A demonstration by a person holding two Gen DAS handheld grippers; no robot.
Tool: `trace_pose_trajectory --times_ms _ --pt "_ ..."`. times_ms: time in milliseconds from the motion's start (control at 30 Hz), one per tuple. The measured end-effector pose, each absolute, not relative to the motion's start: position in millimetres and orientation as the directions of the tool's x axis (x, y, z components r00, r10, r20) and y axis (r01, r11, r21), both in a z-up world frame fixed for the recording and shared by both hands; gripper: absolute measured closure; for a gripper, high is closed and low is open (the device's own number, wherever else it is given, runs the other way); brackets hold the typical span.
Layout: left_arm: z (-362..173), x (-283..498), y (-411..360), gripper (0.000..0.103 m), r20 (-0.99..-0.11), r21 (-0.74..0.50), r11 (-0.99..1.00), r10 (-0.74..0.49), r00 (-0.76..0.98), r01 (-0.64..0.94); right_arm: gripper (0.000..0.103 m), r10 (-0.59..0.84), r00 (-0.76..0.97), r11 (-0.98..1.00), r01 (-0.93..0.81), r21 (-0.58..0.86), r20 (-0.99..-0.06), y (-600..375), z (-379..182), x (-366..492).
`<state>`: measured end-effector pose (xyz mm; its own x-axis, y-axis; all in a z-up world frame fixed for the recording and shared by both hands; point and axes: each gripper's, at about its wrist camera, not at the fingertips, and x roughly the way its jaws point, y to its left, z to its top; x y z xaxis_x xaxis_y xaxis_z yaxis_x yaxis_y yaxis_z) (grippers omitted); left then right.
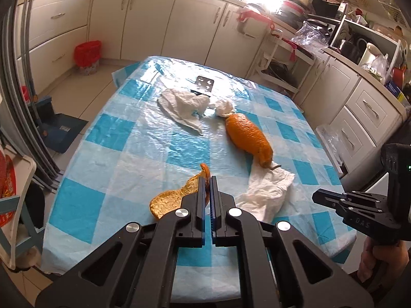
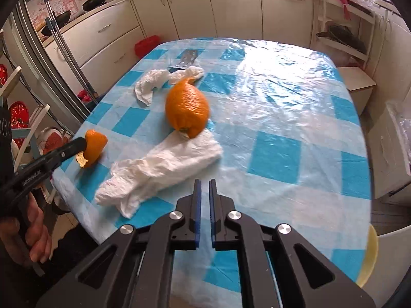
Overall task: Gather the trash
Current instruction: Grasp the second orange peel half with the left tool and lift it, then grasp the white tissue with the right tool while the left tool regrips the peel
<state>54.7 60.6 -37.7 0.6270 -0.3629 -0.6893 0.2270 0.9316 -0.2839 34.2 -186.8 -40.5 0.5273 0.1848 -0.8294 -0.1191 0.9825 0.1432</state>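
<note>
1. Orange curl of fruit peel (image 1: 179,195) sits pinched in the left gripper (image 1: 208,179) above the blue-and-white checked plastic tablecloth (image 1: 128,154); a larger orange peel (image 1: 248,138) touches a crumpled white paper towel (image 1: 267,192).
2. Black right gripper (image 2: 204,182), jaws clenched on nothing, hovers just beside that towel (image 2: 159,169).

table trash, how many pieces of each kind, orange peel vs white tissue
orange peel: 2, the small peel pinched in the left gripper and the large peel lying on the table
white tissue: 3, near tissue, far tissue, small wad
total: 5
</note>
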Motion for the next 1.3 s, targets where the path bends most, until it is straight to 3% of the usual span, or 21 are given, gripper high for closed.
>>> trace_pose_trajectory --times_ms 67,100,133,167,233,300,400,633,767,867,933,967,1033,1300 --pt "-36 57 47 0.1 -0.691 -0.261 0.934 -0.358 0.628 0.245 0.086 0.194 0.52 0.98 -0.068 0.186 -0.832 -207 -47 30" --pt "-36 58 43 0.1 -0.694 -0.257 0.935 -0.354 0.627 0.244 0.063 0.217 0.526 0.973 -0.049 0.226 -0.823 -215 -49 28" --pt "-35 60 41 0.1 -0.695 -0.256 0.937 -0.348 0.629 0.236 0.049 0.241 0.541 0.965 -0.045 0.259 -0.806 -218 -48 25" --pt "-34 60 42 0.1 -0.692 -0.258 0.94 -0.342 0.635 0.225 0.045 0.259 0.558 0.96 -0.061 0.273 -0.788 -216 -45 24" --pt "-33 61 46 0.1 -0.69 -0.261 0.943 -0.331 0.644 0.205 0.027 0.286 0.595 0.957 -0.139 0.255 -0.751 -198 -34 24" --pt "-33 63 50 0.1 -0.698 -0.25 0.949 -0.312 0.645 0.19 0.015 0.316 0.623 0.948 -0.229 0.219 -0.716 -171 -25 28" --pt "-34 64 57 0.1 -0.706 -0.243 0.954 -0.299 0.642 0.178 0.008 0.363 0.6 0.919 -0.355 0.169 -0.713 -125 -26 41" --pt "-37 59 63 0.1 -0.716 -0.221 0.959 -0.283 0.638 0.177 0.008 0.312 0.509 0.908 -0.409 0.093 -0.802 -88 -65 72" --pt "-45 57 62 0.1 -0.727 -0.228 0.957 -0.291 0.622 0.181 0.009 0.331 0.5 0.912 -0.389 0.135 -0.8 -98 -72 80" --pt "-49 54 60 0.099 -0.734 -0.238 0.954 -0.301 0.609 0.184 0.032 0.294 0.523 0.913 -0.401 0.073 -0.8 -96 -70 75" --pt "-51 54 60 0.098 -0.738 -0.255 0.949 -0.315 0.597 0.184 0.058 0.309 0.518 0.906 -0.415 0.082 -0.798 -97 -67 72" --pt "-52 55 60 0.096 -0.742 -0.264 0.947 -0.319 0.59 0.181 0.063 0.312 0.514 0.904 -0.419 0.084 -0.799 -96 -66 70" --pt "-55 58 60 0.093 -0.75 -0.276 0.945 -0.325 0.576 0.173 0.087 0.329 0.502 0.899 -0.426 0.102 -0.8 -98 -65 66" --pt "-52 54 56 0.065 -0.754 -0.337 0.927 -0.369 0.544 0.163 0.092 0.357 0.483 0.901 -0.405 0.158 -0.8 -123 -58 46"
